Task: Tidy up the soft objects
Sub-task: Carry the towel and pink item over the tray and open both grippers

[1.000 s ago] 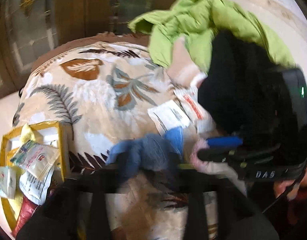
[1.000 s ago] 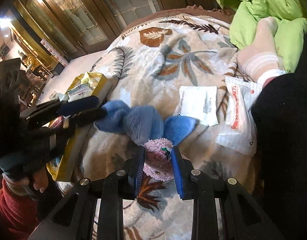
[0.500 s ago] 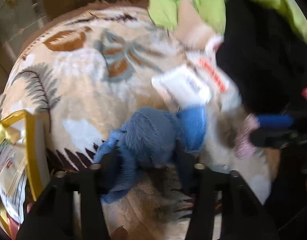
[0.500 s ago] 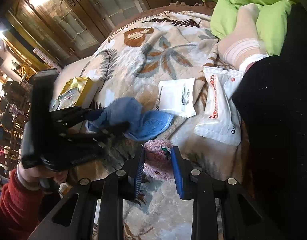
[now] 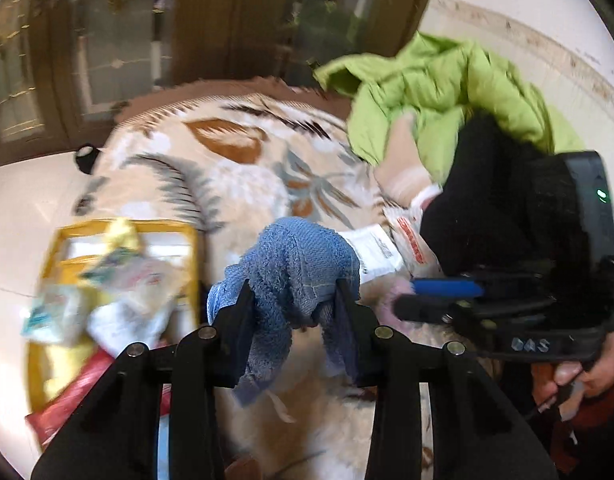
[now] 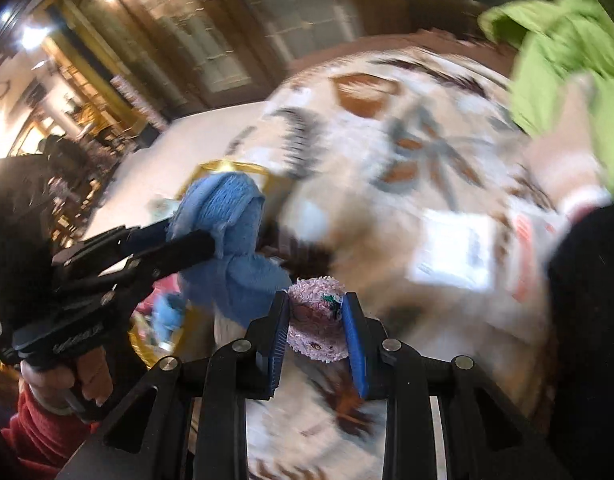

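A blue terry cloth (image 5: pixel 295 276) hangs lifted off the leaf-patterned blanket (image 5: pixel 235 176), with my left gripper (image 5: pixel 293 300) shut on it. The right wrist view shows the same blue cloth (image 6: pixel 231 240) held up at the left. My right gripper (image 6: pixel 317 308) is shut on a fuzzy pink sock (image 6: pixel 317 320), raised above the blanket (image 6: pixel 387 152). In the left wrist view the right gripper (image 5: pixel 443 292) sits at the right with a bit of the pink sock (image 5: pixel 399 292) showing.
A yellow box (image 5: pixel 63 248) stuffed with packets stands left of the bed. Two white packets (image 5: pixel 381 248) lie on the blanket. A lime green jacket (image 5: pixel 439 80), a pale sock (image 5: pixel 403 160) and a black garment (image 5: pixel 487 208) lie at the right.
My left gripper closed on the blue cloth and lifted it off the blanket. My right gripper rose with the pink sock still in it. Both views swung upward.
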Demonstrator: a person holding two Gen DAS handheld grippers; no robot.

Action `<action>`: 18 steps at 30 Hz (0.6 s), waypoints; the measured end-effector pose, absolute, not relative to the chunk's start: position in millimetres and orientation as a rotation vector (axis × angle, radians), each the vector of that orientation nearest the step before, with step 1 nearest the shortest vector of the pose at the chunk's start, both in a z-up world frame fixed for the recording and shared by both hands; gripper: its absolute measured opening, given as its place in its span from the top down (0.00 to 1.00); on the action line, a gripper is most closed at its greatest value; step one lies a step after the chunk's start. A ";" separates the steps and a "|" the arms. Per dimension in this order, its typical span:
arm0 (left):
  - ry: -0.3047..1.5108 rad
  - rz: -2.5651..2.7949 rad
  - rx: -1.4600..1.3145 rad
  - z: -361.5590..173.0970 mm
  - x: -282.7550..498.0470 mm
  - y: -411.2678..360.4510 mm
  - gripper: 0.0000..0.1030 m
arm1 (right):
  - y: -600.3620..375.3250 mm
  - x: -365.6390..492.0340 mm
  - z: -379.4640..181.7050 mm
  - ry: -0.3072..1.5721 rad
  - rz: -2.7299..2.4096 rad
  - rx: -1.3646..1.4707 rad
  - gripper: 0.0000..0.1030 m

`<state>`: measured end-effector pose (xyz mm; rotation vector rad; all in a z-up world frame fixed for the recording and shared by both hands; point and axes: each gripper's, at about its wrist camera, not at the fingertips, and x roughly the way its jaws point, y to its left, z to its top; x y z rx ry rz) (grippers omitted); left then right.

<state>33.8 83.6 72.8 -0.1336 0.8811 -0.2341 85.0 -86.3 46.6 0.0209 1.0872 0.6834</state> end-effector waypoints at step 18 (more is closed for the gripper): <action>0.980 0.077 -0.191 60.1 -33.7 231.8 0.66 | 109.1 93.6 25.2 1.113 0.928 -0.037 0.73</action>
